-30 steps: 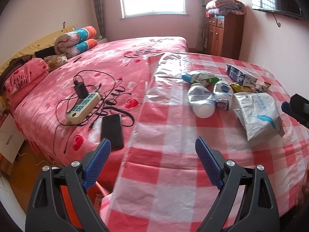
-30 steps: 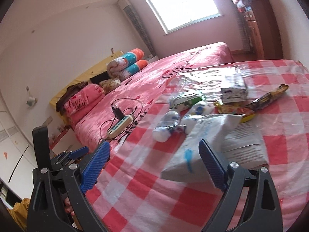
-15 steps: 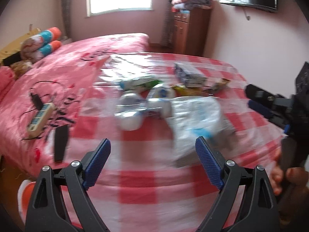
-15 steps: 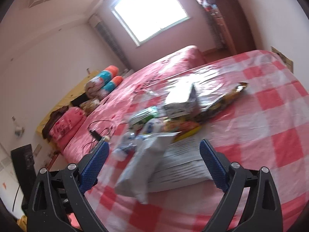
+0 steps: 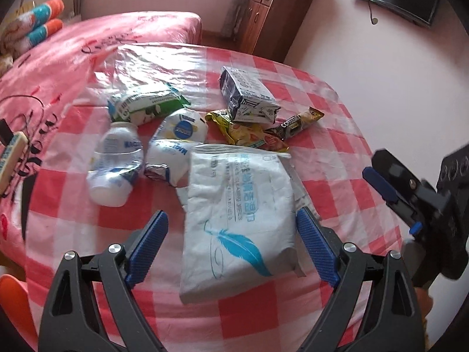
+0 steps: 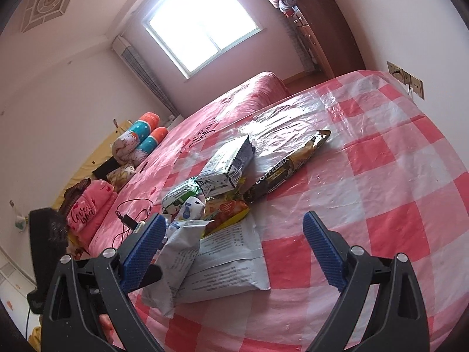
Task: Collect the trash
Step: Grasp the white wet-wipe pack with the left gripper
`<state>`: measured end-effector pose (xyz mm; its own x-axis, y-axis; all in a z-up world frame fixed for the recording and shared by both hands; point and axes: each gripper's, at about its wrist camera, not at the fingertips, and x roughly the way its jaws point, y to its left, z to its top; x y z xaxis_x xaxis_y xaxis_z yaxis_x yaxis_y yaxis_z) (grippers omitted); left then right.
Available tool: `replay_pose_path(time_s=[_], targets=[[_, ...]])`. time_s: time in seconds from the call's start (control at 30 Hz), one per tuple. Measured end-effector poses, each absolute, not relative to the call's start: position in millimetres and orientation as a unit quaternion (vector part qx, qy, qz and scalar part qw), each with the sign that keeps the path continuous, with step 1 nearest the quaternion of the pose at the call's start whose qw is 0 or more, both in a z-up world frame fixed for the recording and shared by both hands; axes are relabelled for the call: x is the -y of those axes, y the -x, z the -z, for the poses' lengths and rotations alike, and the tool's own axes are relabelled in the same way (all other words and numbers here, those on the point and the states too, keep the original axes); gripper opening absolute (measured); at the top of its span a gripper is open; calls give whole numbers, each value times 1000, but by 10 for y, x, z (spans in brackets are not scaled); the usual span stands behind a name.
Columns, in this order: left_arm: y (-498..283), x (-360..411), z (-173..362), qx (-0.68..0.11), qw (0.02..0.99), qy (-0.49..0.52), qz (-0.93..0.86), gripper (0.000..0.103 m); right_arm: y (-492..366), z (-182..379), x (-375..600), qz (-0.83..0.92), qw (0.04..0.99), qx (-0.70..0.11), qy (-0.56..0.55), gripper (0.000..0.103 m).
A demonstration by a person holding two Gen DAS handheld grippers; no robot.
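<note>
Pink-checked bed cover (image 5: 322, 152) strewn with wrappers. "COFFEEMIX" sachet (image 6: 288, 165); white feather-printed wipes pack (image 5: 237, 220), crumpled. Left gripper (image 5: 231, 243) and right gripper (image 6: 231, 248) both spread wide, empty.

on the checked cloth (image 5: 328, 158), the wipes pack (image 5: 240, 214) lies at centre — bottle (image 5: 114, 164) at nine o'clock, carton (image 5: 249, 96) at twelve, coffee sachet (image 5: 296, 124) at one, touching the carton.
</note>
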<state>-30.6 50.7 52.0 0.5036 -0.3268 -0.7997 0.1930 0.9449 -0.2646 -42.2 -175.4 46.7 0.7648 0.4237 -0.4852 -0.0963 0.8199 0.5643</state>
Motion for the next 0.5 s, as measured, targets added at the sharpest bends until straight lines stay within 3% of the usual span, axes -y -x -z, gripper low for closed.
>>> replay_pose_path(time_s=[0.5], targets=[[3,-361,-374,-513,845,71,131,90,357,-389,1697,-161,895,-329,-255,94]])
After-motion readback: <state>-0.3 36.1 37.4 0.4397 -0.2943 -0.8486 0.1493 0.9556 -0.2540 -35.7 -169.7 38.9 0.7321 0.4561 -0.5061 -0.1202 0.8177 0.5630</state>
